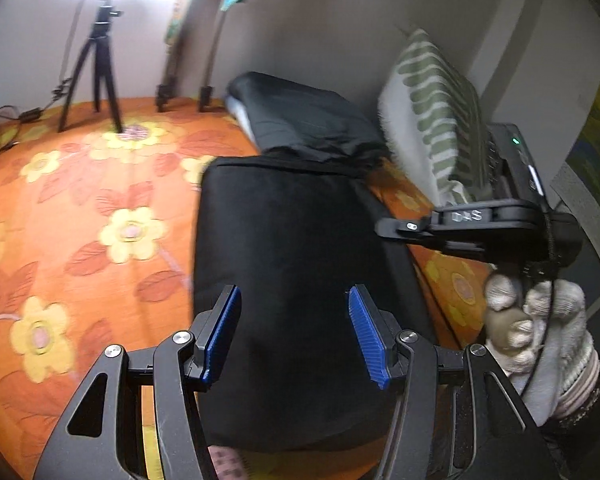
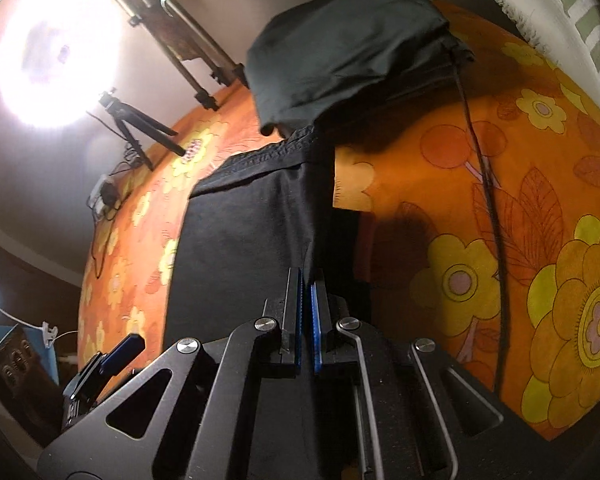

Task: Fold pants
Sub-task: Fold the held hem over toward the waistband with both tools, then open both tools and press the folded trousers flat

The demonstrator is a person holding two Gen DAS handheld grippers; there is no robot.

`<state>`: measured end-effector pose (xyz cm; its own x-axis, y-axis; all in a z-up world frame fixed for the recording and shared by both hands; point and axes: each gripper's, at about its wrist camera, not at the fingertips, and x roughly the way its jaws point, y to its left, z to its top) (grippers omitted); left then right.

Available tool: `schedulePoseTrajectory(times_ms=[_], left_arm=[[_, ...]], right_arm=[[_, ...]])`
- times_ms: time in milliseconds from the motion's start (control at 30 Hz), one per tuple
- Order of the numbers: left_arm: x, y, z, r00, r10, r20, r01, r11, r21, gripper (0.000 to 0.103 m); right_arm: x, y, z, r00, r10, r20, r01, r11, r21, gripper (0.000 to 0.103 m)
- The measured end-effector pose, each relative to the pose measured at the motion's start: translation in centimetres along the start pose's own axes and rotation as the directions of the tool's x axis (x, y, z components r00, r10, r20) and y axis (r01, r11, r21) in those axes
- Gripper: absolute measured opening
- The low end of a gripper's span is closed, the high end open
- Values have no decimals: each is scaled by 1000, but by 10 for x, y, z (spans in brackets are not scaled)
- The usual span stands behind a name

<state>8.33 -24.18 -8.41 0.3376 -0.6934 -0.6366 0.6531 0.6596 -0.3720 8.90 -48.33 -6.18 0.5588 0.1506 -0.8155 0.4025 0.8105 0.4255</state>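
My right tool is clenched on the edge of the black pants, the cloth running up out of its blue pads toward twelve o'clock in the right wrist view. My left tool stands released, its fingers apart over the dark panel with nothing pinched between them. The pants lie on the bed, on the orange flowered sheet, already doubled into a broad block; a second dark garment is heaped just past them at twelve o'clock, with a striped pillow at two o'clock against the wall.

I judge the main risk to be my one-sided grip: if I carry the edge over with the right tool alone, the free side can lag, twist the fold and leave a slanted crease. The thin pinch could also slip and drop the layer halfway. A dragged fold might catch the heap beyond and pull it along.

The long axis of the pants runs from six to twelve o'clock in the left wrist view, the stitched band at the far end pointing toward the heap and the wall
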Motion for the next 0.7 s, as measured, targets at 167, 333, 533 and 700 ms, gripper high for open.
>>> schedulePoseTrajectory(times_ms=[167, 333, 533, 700], left_arm=[[20, -6, -1, 998, -43, -43, 43, 999, -5, 55], [37, -9, -7, 994, -36, -102, 39, 999, 23, 55], [40, -9, -18, 990, -11, -138, 19, 998, 59, 55], [26, -17, -30, 991, 22, -129, -6, 992, 128, 55]], right_arm=[[6, -3, 10, 999, -47, 21, 48, 999, -20, 4], [16, -12, 6, 997, -75, -3, 75, 997, -18, 4], [20, -22, -2, 997, -72, -29, 72, 997, -18, 4], [21, -22, -4, 997, -69, -34, 67, 996, -51, 4]])
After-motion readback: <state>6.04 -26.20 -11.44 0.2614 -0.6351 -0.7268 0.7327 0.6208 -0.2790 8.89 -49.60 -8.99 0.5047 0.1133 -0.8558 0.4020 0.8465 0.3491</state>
